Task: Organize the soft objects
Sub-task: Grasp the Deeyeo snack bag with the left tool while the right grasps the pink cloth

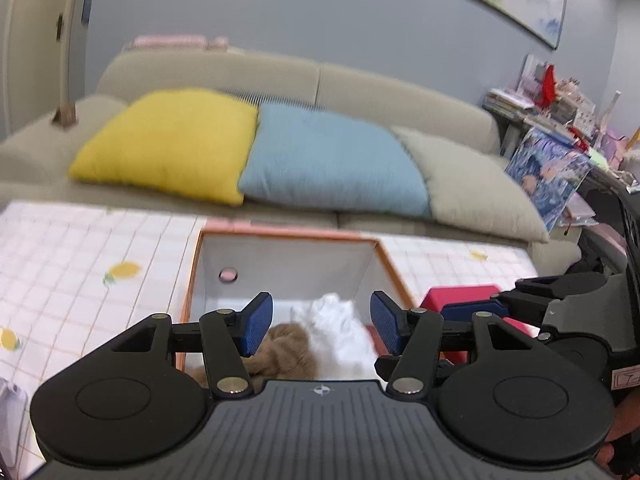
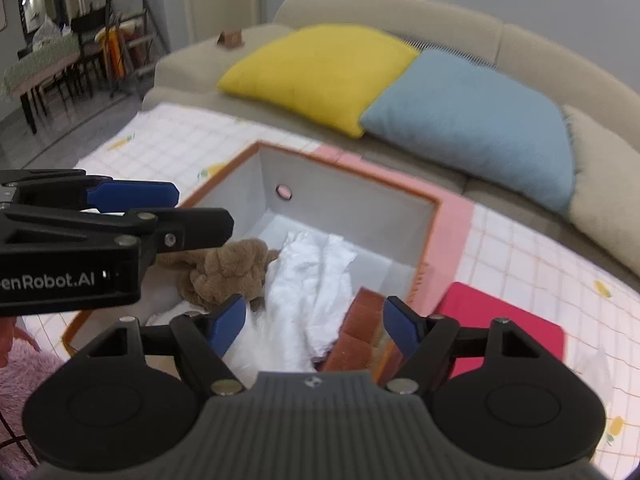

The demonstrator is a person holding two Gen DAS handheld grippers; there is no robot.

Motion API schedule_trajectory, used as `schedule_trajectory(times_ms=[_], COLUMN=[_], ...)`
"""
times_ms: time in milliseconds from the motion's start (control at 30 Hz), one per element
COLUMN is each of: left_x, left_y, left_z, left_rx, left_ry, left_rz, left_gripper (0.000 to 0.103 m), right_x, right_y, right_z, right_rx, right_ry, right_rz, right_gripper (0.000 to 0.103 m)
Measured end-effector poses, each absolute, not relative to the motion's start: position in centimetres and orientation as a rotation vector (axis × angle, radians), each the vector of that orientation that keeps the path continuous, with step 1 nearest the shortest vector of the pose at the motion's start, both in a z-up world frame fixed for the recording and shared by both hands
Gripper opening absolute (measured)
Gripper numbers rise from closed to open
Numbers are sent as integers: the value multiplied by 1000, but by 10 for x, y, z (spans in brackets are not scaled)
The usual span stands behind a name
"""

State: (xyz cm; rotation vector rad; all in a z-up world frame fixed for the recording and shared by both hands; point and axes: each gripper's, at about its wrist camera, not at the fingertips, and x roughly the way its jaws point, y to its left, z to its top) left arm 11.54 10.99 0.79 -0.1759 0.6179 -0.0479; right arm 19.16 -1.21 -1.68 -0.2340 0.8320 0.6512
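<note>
An open box [image 2: 430,224] with orange rim and white inside stands on the checked tablecloth; it also shows in the left wrist view [image 1: 288,236]. Inside lie a brown plush toy [image 2: 228,270], a white crumpled cloth [image 2: 308,280] and an orange-brown block-like soft thing [image 2: 362,328]. In the left wrist view the plush [image 1: 286,350] and white cloth [image 1: 340,332] lie below the fingers. My left gripper [image 1: 322,324] is open and empty above the box; it also shows in the right wrist view [image 2: 156,212]. My right gripper [image 2: 316,324] is open and empty over the box's near side.
A red flat thing [image 2: 504,320] lies on the tablecloth right of the box. A pink fluffy thing [image 2: 16,372] sits at the lower left. Behind is a sofa [image 1: 360,84] with yellow [image 1: 168,144], blue [image 1: 332,160] and beige cushions. A cluttered side table [image 1: 560,120] stands at right.
</note>
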Motion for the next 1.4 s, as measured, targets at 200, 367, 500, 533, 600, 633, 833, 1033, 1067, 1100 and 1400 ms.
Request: schedule_trajectory(times_ms=[200, 367, 500, 533, 600, 633, 833, 1033, 1067, 1100, 1400], left_x=[91, 76, 73, 74, 75, 75, 85, 101, 104, 107, 129], left_y=[86, 58, 32, 25, 13, 7, -35, -74, -80, -85, -120], left_z=[25, 29, 27, 26, 23, 21, 14, 2, -1, -4, -21], left_rx=[-197, -205, -199, -199, -205, -206, -179, -127, -124, -123, -45], left_ry=[523, 500, 510, 521, 547, 559, 618, 677, 689, 699, 760], left_rz=[-83, -148, -222, -242, -274, -291, -391, -469, -478, -484, -508], left_gripper=[66, 66, 66, 66, 66, 66, 66, 66, 66, 66, 66], right_x=[157, 125, 107, 103, 96, 93, 80, 78, 80, 82, 110], right_y=[-60, -105, -140, -148, -162, -168, -201, -234, -240, -246, -291], right_z=[1, 4, 3, 2, 1, 0, -14, -37, -42, -47, -87], right_rx=[-131, -67, -23, -14, 3, 8, -20, -98, -103, -103, 37], right_ry=[716, 665, 653, 652, 650, 652, 656, 646, 645, 645, 699], right_rz=[556, 471, 406, 388, 360, 347, 260, 126, 99, 72, -46], right_gripper=[76, 76, 76, 76, 76, 76, 76, 76, 76, 76, 74])
